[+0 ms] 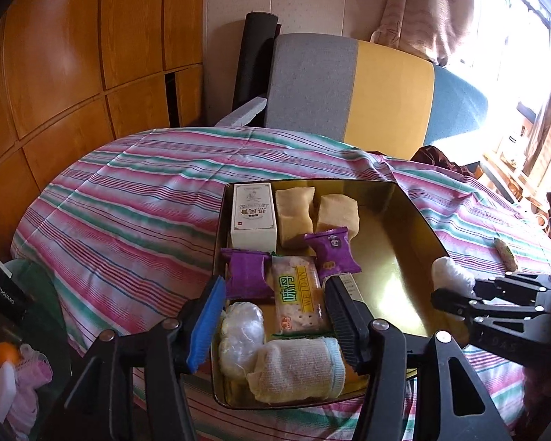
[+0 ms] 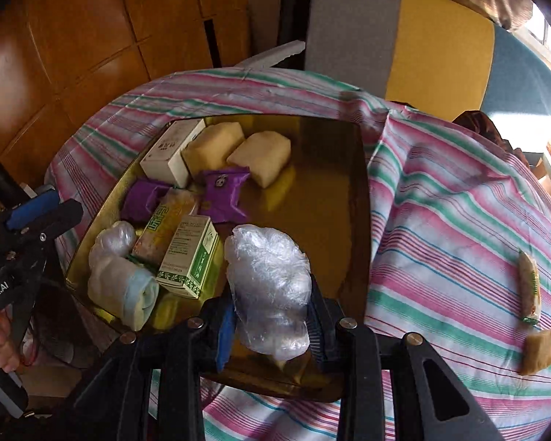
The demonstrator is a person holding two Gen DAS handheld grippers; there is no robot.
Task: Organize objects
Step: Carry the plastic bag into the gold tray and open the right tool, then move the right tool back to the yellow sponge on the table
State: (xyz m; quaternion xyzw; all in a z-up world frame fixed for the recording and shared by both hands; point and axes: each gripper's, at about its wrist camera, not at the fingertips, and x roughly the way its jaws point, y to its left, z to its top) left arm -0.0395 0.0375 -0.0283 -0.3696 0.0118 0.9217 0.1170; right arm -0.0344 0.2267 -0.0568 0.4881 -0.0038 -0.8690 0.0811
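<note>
- Two grippers are over the gold tray [image 1: 404, 220] on the striped cloth [image 1: 128, 202] that covers my table.
- My right gripper [image 2: 272, 316] is clamped on a crinkled plastic-wrapped bundle [image 2: 268, 279], pads pressing both of its sides, above the tray's near edge; in the left wrist view it comes in from the right with the bundle's white end sticking out of the jaws.
- My left gripper [image 1: 275, 316] has nothing between its pads; the jaws stand apart above the tray's near left part, and I cannot say the blue pad [image 1: 205, 323] touches anything.
- Along the tray's far left side I see a white box [image 1: 253, 220] and two pale yellow blocks [image 1: 297, 217], side by side.
- Nearer lie two purple packets [image 1: 330, 253], a cracker pack [image 1: 297, 294] with yellow lettering, and a green-and-white carton [image 2: 189, 257] just beside it.
- At the near left corner sit a second plastic-wrapped bundle [image 1: 240, 330] and a rolled cream towel [image 1: 297, 371] with a blue edge, touching each other.
- Outside the tray, on the cloth to the right, lie a long wrapped candy [image 2: 530, 286] and a small tan block [image 2: 538, 349], well apart from the tray.
- Most of the tray's right half is bare metal.
</note>
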